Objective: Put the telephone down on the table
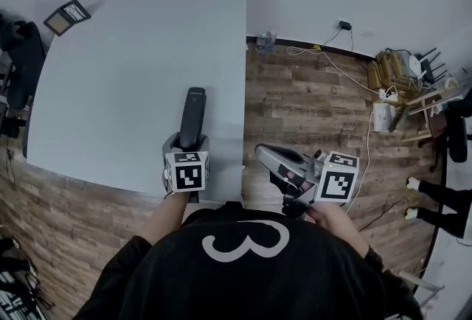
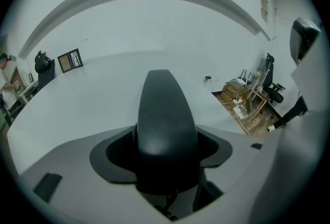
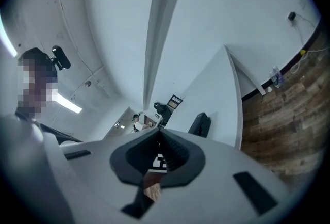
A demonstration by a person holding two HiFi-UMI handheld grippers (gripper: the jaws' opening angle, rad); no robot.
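At lower centre of the head view, I find the left gripper (image 1: 189, 144) over the near edge of the pale grey table (image 1: 133, 75). Its jaws pinch the black telephone handset (image 1: 195, 112) by the near end. The handset's far end points up the frame across the tabletop. I cannot tell whether the handset touches the surface. In the left gripper view the handset (image 2: 165, 109) fills the gap at the left gripper (image 2: 166, 143), with a dark pad against each side.

Right of the table edge, the right gripper (image 1: 259, 151) hangs over the wooden floor (image 1: 310, 105), apart from the table. In the right gripper view its jaws (image 3: 160, 133) are pressed together with nothing between them, and the handset (image 3: 199, 125) shows beyond them on the table (image 3: 216, 99).

A framed picture (image 1: 66, 16) lies at the table's upper left corner. A black chair (image 1: 22, 60) stands at the left edge. Routers and cables (image 1: 398, 71) sit at the right of the frame.
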